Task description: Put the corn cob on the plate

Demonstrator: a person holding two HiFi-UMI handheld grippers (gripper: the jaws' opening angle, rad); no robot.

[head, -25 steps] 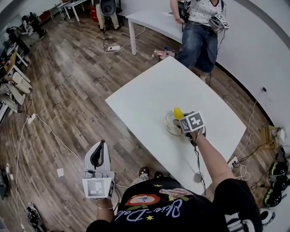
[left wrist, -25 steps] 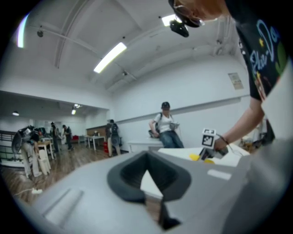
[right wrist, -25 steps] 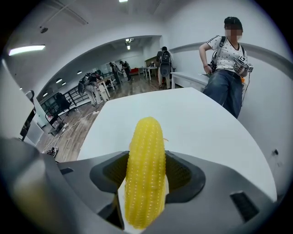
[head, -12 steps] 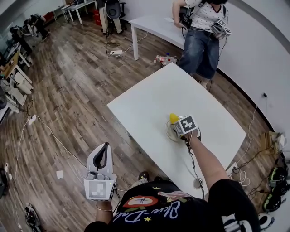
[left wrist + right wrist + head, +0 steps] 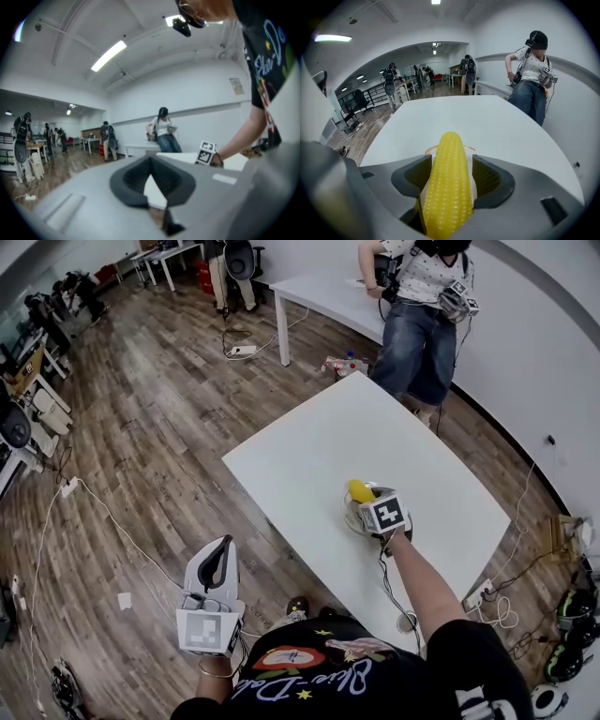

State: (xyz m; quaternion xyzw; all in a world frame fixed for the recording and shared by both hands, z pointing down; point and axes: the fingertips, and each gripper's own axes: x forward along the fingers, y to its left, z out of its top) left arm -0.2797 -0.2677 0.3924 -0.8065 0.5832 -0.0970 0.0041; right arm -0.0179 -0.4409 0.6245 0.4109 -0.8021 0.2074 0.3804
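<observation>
A yellow corn cob [image 5: 449, 183] lies between the jaws of my right gripper [image 5: 451, 164], its tip pointing away past the fingertips. The pads stand close against its sides, so the gripper is shut on it. Under the tip shows the rim of a pale plate [image 5: 430, 149]. In the head view the corn cob [image 5: 358, 490] sticks out of the right gripper [image 5: 367, 498] low over the plate [image 5: 350, 515] on the white table [image 5: 309, 451]. My left gripper [image 5: 218, 545] hangs off the table's near left side, shut and holding nothing; its pads meet in the left gripper view [image 5: 150, 160].
A person [image 5: 417, 306] stands at the table's far end, holding grippers. A second white table [image 5: 319, 287] stands behind. Cables [image 5: 103, 517] run over the wooden floor at the left, and more cables and gear [image 5: 562, 643] lie at the right.
My right gripper has carried the corn cob a little down and nearer, tilting it lower over the plate. The left gripper has stayed nearly still.
</observation>
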